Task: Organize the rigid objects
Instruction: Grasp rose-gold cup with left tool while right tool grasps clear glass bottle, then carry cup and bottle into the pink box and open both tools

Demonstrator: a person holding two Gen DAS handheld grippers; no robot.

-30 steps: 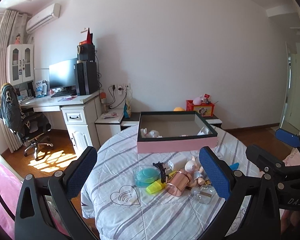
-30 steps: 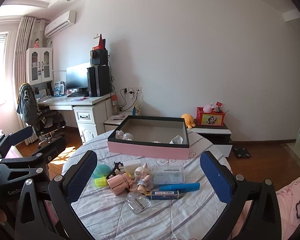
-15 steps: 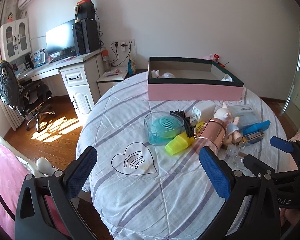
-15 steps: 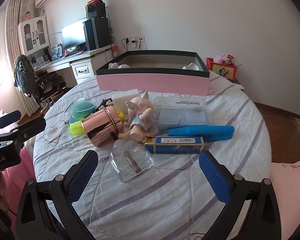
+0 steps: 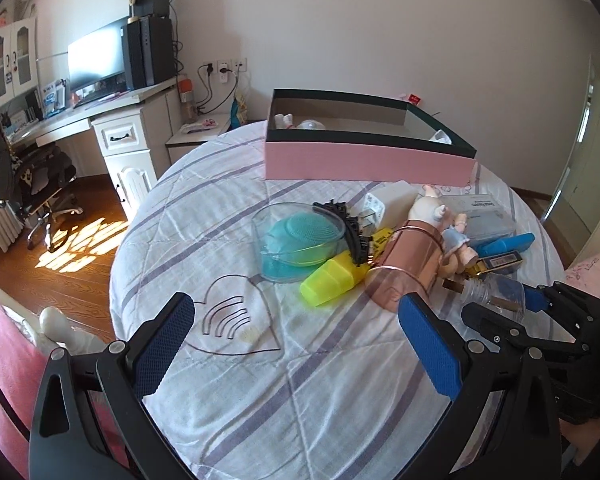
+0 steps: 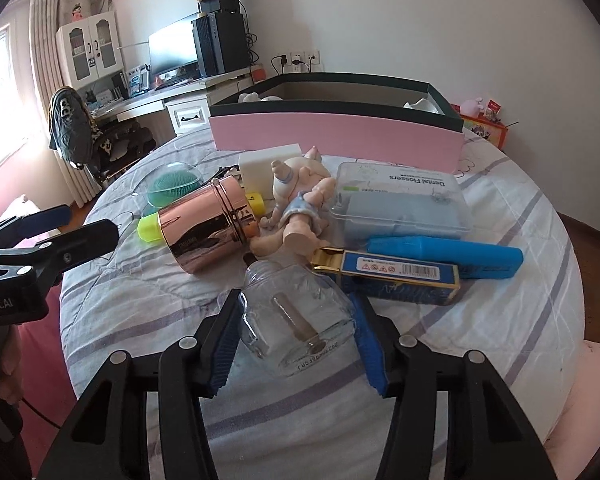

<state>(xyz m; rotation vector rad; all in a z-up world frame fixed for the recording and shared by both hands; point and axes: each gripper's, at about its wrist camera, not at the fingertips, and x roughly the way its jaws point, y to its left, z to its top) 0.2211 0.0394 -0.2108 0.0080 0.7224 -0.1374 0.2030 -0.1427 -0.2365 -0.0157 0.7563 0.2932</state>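
1. The clear glass bottle (image 6: 296, 320) lies on its side low in the centre of my right wrist view, on the striped tablecloth (image 6: 500, 320) — my right tongs (image 6: 296, 340) have their blue pads against both of its sides, pinching it.
2. At the far left of that view my left tongs (image 6: 60, 228) come in from the edge; in the left wrist view the left tongs (image 5: 300, 344) stand spread wide over bare cloth, holding nothing.
3. Left of centre, the rose-gold canister (image 6: 204, 228) lies on its side, with a yellow highlighter (image 6: 150, 228) poking out behind it and a teal brush under a clear dome (image 6: 172, 184) further back.
4. In the middle, a small pig-like doll (image 6: 296, 204) lies just beyond the bottle's neck, touching the canister.
5. To the right, a blue and gold box (image 6: 396, 276) lies just beside the bottle, a blue marker (image 6: 444, 256) is behind it, and a dental flosser case (image 6: 400, 204) is further back.
6. Across the upper centre stands the pink box (image 6: 340, 140) with its dark rim — a few pale items sit inside, too hidden to name.
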